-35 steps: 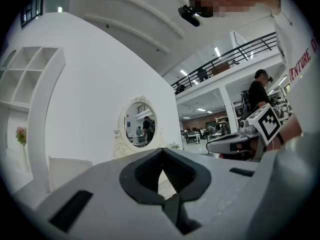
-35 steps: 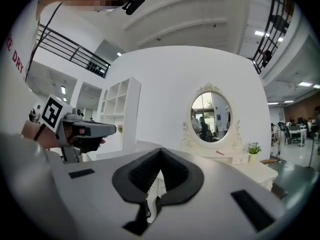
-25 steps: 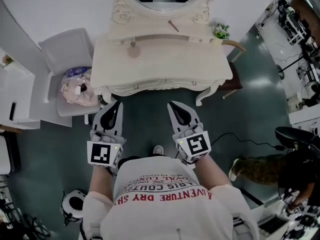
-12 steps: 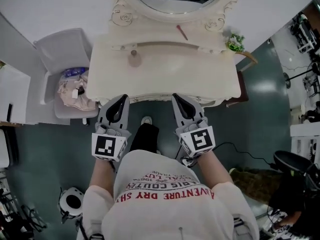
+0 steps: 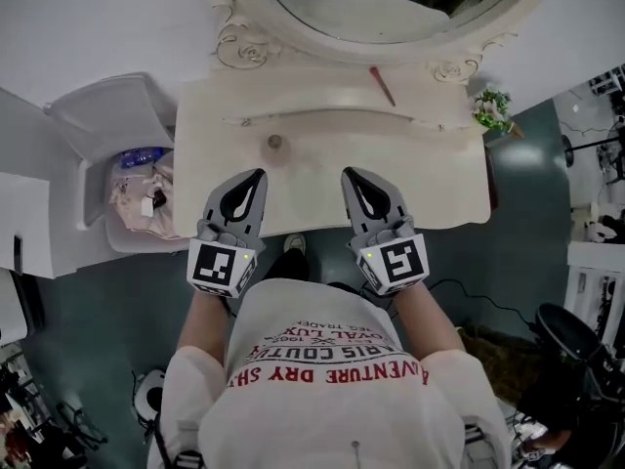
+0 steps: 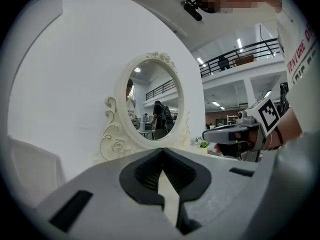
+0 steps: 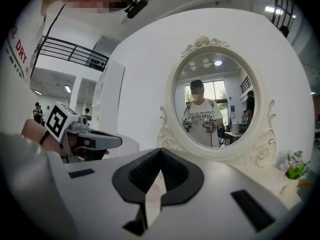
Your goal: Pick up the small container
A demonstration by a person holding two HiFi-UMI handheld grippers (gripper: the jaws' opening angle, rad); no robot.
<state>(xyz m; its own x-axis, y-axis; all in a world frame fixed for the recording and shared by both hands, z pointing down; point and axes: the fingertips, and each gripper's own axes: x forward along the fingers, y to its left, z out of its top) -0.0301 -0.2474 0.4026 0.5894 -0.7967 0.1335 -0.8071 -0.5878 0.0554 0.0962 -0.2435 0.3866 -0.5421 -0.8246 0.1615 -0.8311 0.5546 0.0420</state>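
Head view, looking down: holding left gripper (image 5: 256, 174) and right gripper (image 5: 350, 172) over the tabletop (image 5: 430, 179) front, jaws together and empty on both, probably squaring up toward the container (image 5: 274, 143), standing farther back, ahead of the left.

The small container (image 5: 275, 143) is a little round thing, dull brownish-beige, seen from above in the head view. It seems to stand upright on the pale table top (image 5: 322, 179); its details are too small to tell. It is a little ahead of the tips of the left gripper (image 5: 258, 173) and slightly to their right, not touching them. From the right gripper (image 5: 349, 172) it lies ahead and farther off to the left.
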